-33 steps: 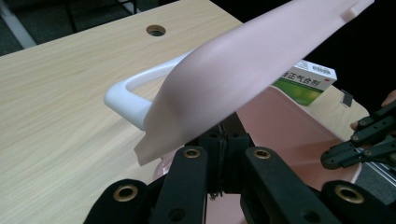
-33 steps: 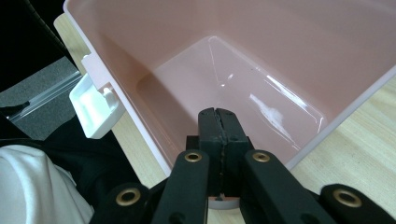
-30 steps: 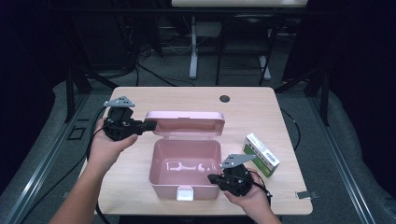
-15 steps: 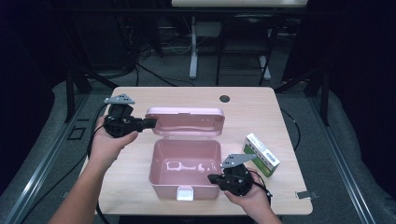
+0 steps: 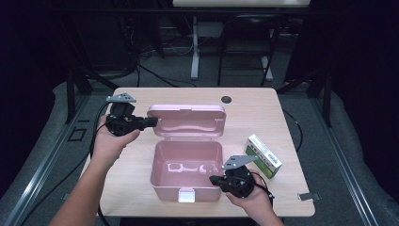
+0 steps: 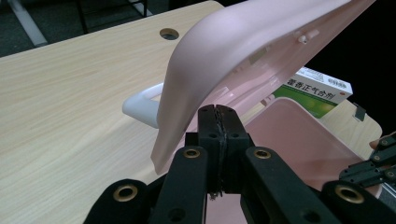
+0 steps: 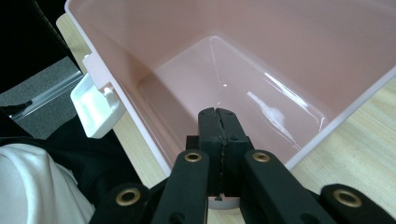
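A pink plastic box [image 5: 156, 162] stands open in the middle of the table, its lid [image 5: 187, 120] upright at the back. My left gripper [image 5: 151, 123] is shut, and its tips rest against the lid's left edge [image 6: 163, 140] with nothing between the jaws [image 6: 218, 110]. My right gripper [image 5: 214, 180] is also shut and empty. It sits over the front right corner of the box, and its tips [image 7: 218, 112] point into the empty pink tub [image 7: 280, 56]. A white latch [image 7: 95, 109] hangs on the front wall.
A green and white carton [image 5: 263, 155] lies on the table right of the box, also seen past the lid [image 6: 317, 88]. A white handle [image 6: 140, 105] sticks out behind the lid. A round cable hole [image 5: 227, 99] sits near the table's far edge.
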`<state>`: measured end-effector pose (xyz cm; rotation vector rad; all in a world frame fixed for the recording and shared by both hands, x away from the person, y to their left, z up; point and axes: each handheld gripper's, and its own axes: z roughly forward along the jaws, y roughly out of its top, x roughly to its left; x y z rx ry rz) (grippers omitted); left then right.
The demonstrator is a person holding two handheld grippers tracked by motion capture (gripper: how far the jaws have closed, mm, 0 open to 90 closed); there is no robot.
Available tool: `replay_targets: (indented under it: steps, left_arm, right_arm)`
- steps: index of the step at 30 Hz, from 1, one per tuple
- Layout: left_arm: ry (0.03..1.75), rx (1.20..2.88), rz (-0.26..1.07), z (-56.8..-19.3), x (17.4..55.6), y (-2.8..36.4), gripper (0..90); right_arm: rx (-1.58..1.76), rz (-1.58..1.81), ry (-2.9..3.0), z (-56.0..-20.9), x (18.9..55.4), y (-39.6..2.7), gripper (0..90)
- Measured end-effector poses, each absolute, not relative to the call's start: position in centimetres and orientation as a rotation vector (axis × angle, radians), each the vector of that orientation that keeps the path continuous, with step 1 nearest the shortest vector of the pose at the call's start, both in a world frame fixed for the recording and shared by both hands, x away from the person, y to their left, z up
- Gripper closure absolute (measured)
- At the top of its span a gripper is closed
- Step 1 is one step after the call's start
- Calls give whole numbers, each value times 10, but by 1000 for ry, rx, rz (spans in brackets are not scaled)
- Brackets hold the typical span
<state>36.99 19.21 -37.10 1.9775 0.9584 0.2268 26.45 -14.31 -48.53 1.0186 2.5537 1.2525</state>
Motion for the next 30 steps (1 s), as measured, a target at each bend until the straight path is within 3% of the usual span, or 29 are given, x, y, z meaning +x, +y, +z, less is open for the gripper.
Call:
replay_targets:
  steps: [16,30]
  left_arm:
    - [987,1994,224,-380,376,192,883]
    - [1052,2077,183,-430,373,195,831]
  right_arm:
    - [1018,1259,2552,-486,264,-143,900]
    - [1009,1252,2547,-486,264,-143,900]
